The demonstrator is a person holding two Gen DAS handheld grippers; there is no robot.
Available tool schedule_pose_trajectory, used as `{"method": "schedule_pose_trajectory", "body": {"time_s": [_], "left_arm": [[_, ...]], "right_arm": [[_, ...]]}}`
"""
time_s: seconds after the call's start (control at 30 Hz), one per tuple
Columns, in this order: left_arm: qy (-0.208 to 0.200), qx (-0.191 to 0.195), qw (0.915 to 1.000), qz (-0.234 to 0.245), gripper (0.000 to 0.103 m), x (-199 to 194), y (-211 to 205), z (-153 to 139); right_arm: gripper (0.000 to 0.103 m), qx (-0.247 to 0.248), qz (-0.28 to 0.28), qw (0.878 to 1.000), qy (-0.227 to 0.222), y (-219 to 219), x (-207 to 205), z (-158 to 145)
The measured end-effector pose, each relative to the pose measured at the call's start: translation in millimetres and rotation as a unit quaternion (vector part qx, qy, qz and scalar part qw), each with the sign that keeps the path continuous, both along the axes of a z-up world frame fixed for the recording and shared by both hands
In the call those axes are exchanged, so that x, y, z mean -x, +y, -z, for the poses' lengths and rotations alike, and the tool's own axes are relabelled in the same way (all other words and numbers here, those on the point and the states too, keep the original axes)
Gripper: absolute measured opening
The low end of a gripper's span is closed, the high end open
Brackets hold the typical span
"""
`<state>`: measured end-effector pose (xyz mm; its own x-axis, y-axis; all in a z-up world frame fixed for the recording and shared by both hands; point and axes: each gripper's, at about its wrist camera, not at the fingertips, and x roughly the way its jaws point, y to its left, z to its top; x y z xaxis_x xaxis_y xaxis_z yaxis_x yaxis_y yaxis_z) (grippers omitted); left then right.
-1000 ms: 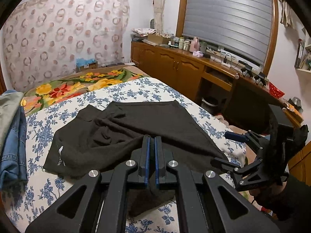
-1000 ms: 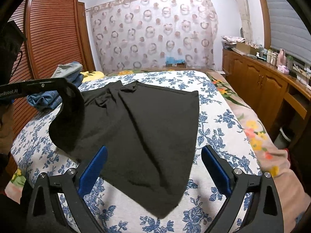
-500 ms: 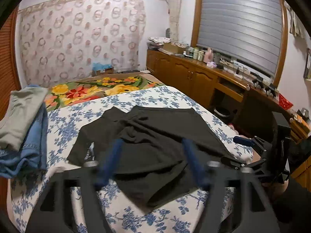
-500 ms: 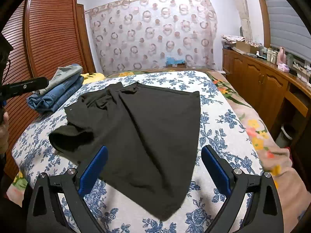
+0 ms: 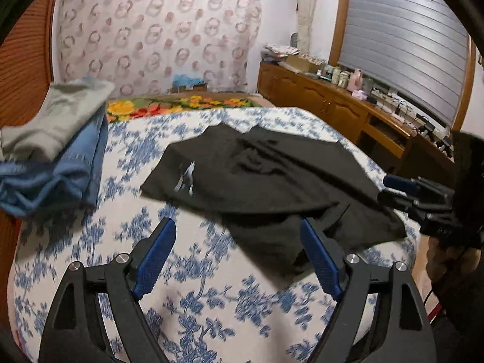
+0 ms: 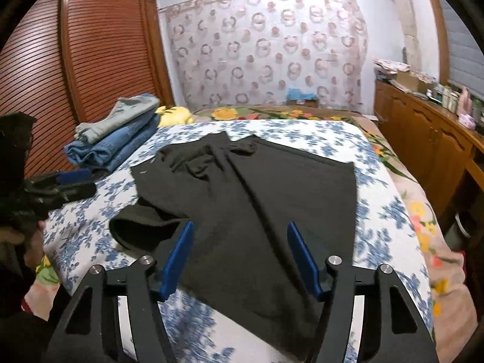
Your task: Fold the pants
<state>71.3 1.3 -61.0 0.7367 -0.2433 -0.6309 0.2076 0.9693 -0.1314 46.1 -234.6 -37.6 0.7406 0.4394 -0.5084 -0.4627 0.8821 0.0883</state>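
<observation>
Black pants (image 5: pixel 266 178) lie spread on the blue-flowered bed cover (image 5: pixel 127 230), one leg end lying loose at the near edge; they also show in the right wrist view (image 6: pixel 266 205). My left gripper (image 5: pixel 237 254) is open and empty, above the near edge of the bed, just short of the loose leg end. My right gripper (image 6: pixel 239 257) is open and empty, just above the near part of the pants. Each gripper shows in the other's view: the right one (image 5: pixel 423 199) at the right edge, the left one (image 6: pixel 66 184) at the left edge.
A stack of folded jeans and grey trousers (image 5: pixel 57 151) lies on the bed's left side, also in the right wrist view (image 6: pixel 118 133). A wooden cabinet (image 5: pixel 341 112) with bottles runs along the right wall. A slatted wooden wardrobe (image 6: pixel 75 60) stands at the left.
My left gripper opened, let go of the black leg end and pulled back toward the near edge. The leg end now lies on the bed. My right gripper's jaws have come somewhat closer together.
</observation>
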Motion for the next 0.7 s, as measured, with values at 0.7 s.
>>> {"method": "schedule_pose_trajectory", "body": {"time_s": [0.7], "left_arm": [[0.038, 0.01, 0.9992, -0.005, 0.084, 6.6, -0.1, 32.9]], "right_arm": [[0.034, 0.037, -0.087, 0.991, 0.098, 65.7, -65.0, 18.7]]}}
